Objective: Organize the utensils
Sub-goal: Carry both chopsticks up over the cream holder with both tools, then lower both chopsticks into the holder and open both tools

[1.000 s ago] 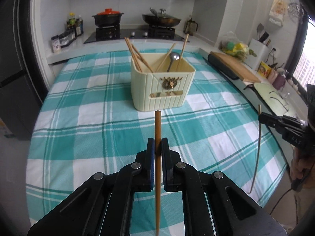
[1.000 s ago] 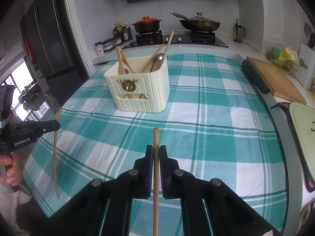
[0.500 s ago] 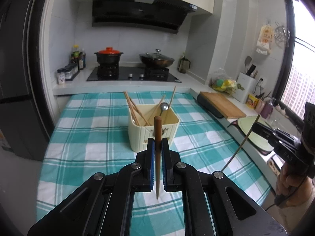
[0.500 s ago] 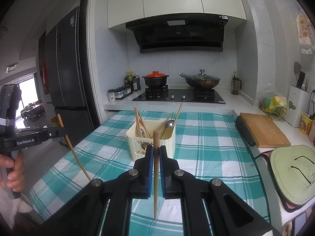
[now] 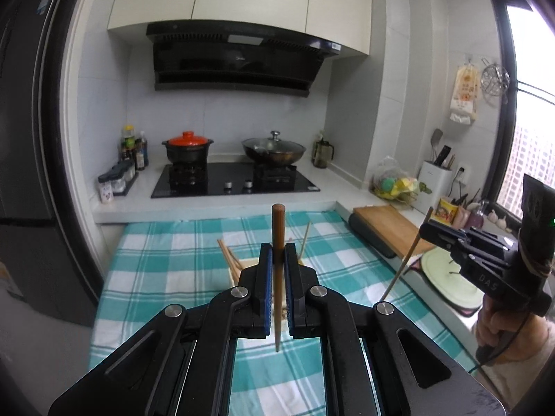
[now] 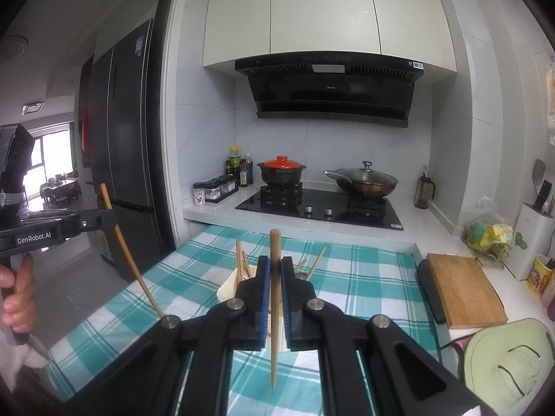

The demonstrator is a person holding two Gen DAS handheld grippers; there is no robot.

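My left gripper [image 5: 278, 260] is shut on a brown wooden chopstick [image 5: 278, 228] that stands upright between its pads. My right gripper [image 6: 274, 270] is shut on a second wooden chopstick [image 6: 274, 246], also upright. Each gripper shows in the other's view, the right one [image 5: 428, 230] at the right edge and the left one [image 6: 111, 218] at the left edge, each with its chopstick slanting down. The cream utensil holder [image 6: 227, 286] stands on the checked table behind my fingers, mostly hidden, with several chopsticks [image 5: 229, 260] and a spoon sticking out.
The table has a teal and white checked cloth [image 5: 173, 260]. Behind it is a counter with a hob [image 5: 236, 180], a red-lidded pot [image 5: 187, 149] and a wok [image 5: 274, 152]. A wooden cutting board [image 6: 464, 287] and a green mat [image 6: 510, 360] lie to the right. A dark fridge [image 6: 128, 159] stands left.
Both grippers have risen and tilted up, so the holder dropped behind the fingers and the hood and cupboards came into view. Both still grip their chopsticks.
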